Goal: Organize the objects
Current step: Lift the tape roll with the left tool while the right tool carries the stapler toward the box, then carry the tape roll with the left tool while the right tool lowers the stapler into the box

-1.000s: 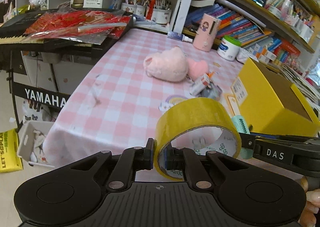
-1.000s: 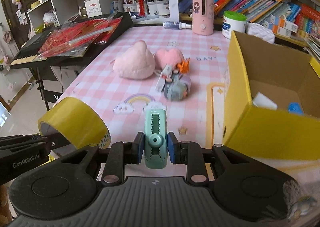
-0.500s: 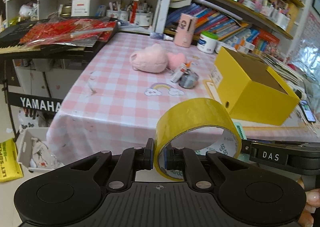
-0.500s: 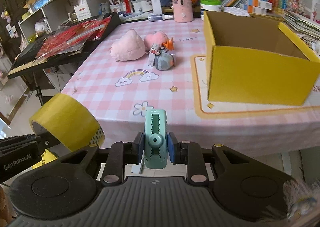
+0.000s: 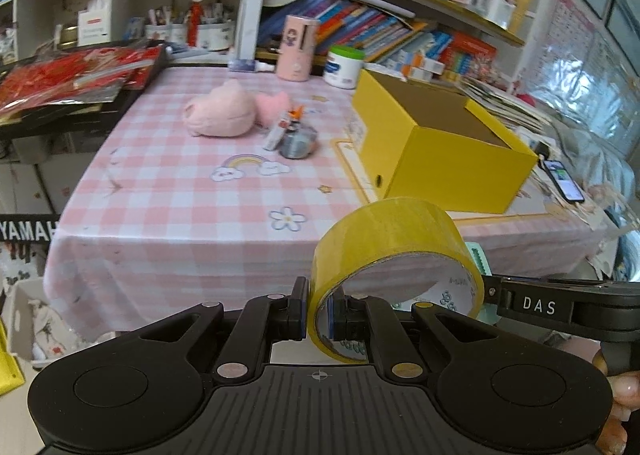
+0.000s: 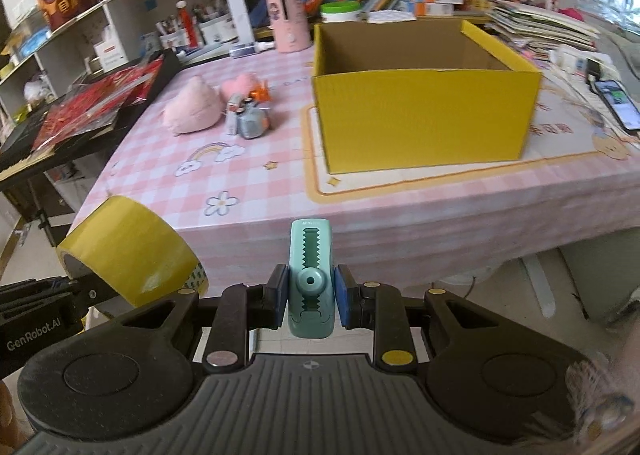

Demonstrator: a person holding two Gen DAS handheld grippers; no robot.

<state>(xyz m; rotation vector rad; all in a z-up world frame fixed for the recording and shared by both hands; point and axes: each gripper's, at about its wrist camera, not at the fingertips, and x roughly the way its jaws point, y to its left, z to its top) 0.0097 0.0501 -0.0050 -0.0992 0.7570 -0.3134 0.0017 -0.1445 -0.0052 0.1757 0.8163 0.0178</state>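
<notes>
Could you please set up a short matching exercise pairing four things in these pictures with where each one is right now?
Things:
1. yellow tape roll
2. green retractable eraser
3. yellow cardboard box
4. pink plush toy

Places:
A. lying on the checked tablecloth, beside the small grey toy
B. clamped by its wall in the left tongs
C. standing open on the table
D. clamped in the right tongs

Pairs: 1-B, 2-D, 3-C, 4-A
</notes>
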